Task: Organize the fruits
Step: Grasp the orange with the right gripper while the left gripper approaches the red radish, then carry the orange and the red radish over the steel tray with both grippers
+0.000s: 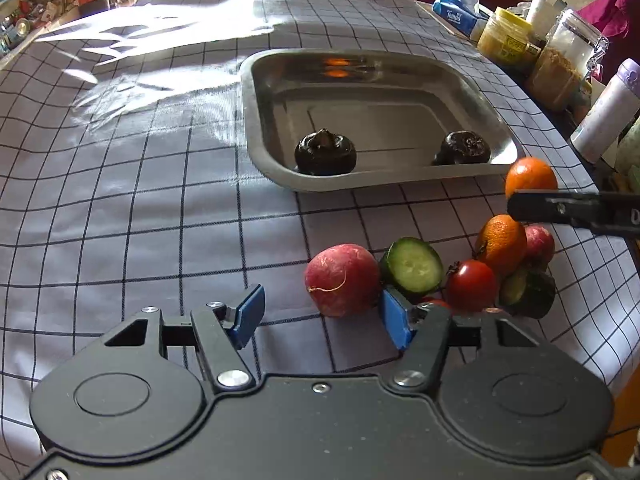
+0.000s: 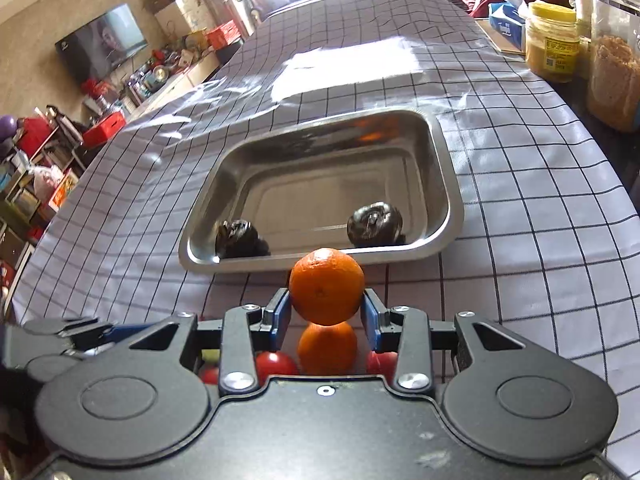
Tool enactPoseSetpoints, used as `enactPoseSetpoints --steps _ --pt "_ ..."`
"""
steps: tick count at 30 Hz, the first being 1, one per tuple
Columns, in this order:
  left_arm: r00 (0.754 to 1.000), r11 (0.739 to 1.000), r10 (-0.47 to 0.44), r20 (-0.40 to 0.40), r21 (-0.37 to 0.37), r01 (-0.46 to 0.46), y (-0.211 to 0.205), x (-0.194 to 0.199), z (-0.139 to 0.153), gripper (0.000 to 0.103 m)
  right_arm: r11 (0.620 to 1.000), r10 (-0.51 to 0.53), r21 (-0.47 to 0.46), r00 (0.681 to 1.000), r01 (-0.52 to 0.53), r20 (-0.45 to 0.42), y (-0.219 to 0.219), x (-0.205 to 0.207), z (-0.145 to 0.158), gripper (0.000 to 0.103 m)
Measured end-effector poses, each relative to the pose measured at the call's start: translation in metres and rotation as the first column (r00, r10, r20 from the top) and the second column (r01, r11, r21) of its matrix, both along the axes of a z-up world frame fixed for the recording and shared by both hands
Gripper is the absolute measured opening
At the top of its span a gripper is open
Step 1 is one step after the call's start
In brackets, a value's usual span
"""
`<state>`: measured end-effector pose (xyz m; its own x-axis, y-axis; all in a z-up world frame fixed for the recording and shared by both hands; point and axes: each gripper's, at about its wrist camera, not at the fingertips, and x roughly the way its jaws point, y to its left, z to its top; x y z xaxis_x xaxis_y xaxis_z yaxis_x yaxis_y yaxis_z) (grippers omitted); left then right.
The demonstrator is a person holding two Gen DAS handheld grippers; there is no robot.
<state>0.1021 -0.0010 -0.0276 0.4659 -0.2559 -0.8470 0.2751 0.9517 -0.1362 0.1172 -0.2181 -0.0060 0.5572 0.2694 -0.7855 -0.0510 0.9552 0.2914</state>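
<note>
Your checked tablecloth (image 1: 120, 200), smooth and glossy with thin dark grid lines, covers the whole table. On it sits the steel tray (image 1: 264, 136), a shallow rounded rectangle with a mirror finish, holding two dark, wrinkled, squat fruits (image 1: 325, 152) near its front wall, well apart from each other.

Just in front of the tray lies your pile of produce: a round pink-red radish (image 1: 342, 280) with a thin pale root, a cucumber slice (image 1: 414, 266) showing its pale seeded face, a glossy red tomato (image 1: 472, 284), a pebbly-skinned orange (image 1: 500, 244), a second radish and another dark-skinned cucumber piece behind them.

Your right gripper (image 2: 326, 306) pinches a round orange (image 2: 326, 286) between its blue pads, lifted above the pile and just short of the tray's near rim.

Your left gripper (image 1: 322, 318) has its blue pads spread, nothing between them; its right pad stands just beside the big radish and the cucumber slice.
</note>
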Motion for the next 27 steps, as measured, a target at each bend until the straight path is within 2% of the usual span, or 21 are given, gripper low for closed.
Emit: enactPoseSetpoints --steps 5,7,13,17,27 --pt "0.999 0.999 -0.011 0.035 -0.031 0.012 -0.004 0.001 -0.002 0.055 1.000 0.024 -0.020 1.000 -0.024 0.000 -0.001 -0.013 0.002 0.039" --pt "0.999 0.998 -0.023 0.030 -0.063 0.025 -0.004 0.003 -0.002 0.047 0.999 0.028 -0.018 1.000 -0.028 -0.002 0.000 -0.017 0.002 0.039" --pt "1.000 0.999 0.021 0.021 -0.025 -0.020 -0.008 0.002 0.002 0.046 0.999 0.038 -0.008 0.999 -0.038 0.004 0.002 -0.024 0.004 0.039" --pt "0.998 0.998 0.054 0.037 -0.028 -0.053 -0.004 0.005 0.016 0.046 0.999 0.035 -0.015 0.999 -0.035 0.008 0.004 -0.023 0.006 0.039" --pt "0.977 0.993 0.119 0.176 -0.047 -0.112 -0.017 0.039 0.066 0.046 1.000 0.008 -0.028 0.998 -0.006 0.056 0.007 0.009 0.018 0.039"
